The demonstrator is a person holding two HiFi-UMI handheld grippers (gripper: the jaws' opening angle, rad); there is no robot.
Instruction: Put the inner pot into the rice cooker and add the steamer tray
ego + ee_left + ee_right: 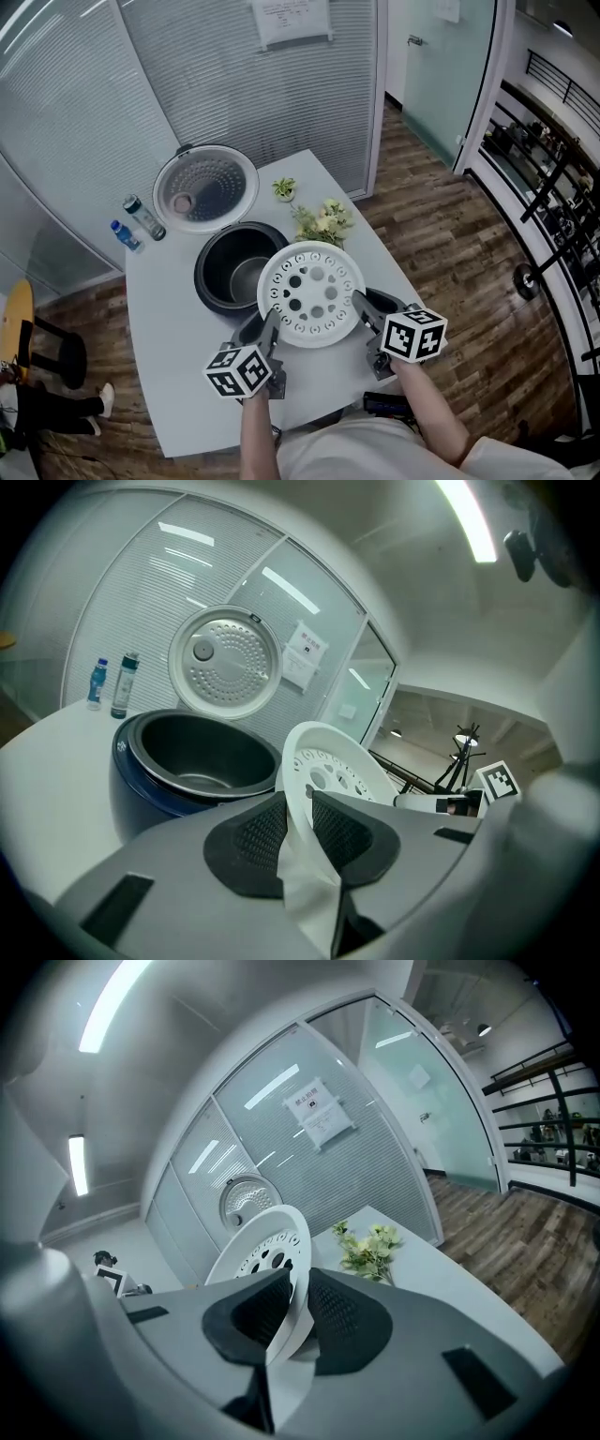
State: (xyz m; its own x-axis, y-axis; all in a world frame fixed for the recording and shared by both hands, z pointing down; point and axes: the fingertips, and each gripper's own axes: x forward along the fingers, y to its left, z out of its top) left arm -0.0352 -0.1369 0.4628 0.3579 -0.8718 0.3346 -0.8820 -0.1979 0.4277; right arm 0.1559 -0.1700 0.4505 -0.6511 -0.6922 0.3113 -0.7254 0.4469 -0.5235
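The left claw is clamped on the near-left rim of the tray, both ribbed pads pressed against the thin white edge. The right claw grips the opposite rim of the tray in the same way. In the head view the left claw and right claw carry the round, perforated tray between them above the worktop, its far-left edge overlapping the rim of the cooker. Each claw bears a cube printed with black-and-white square markers.

The dark pot sits inside the blue-bodied cooker, whose lid stands open behind it. A small pale mark on the cooker's side is too small to read. Two bottles stand left of the lid, their labels illegible. Flowers lie on the worktop beyond the tray. A notice hangs on the glass wall; its print cannot be made out.
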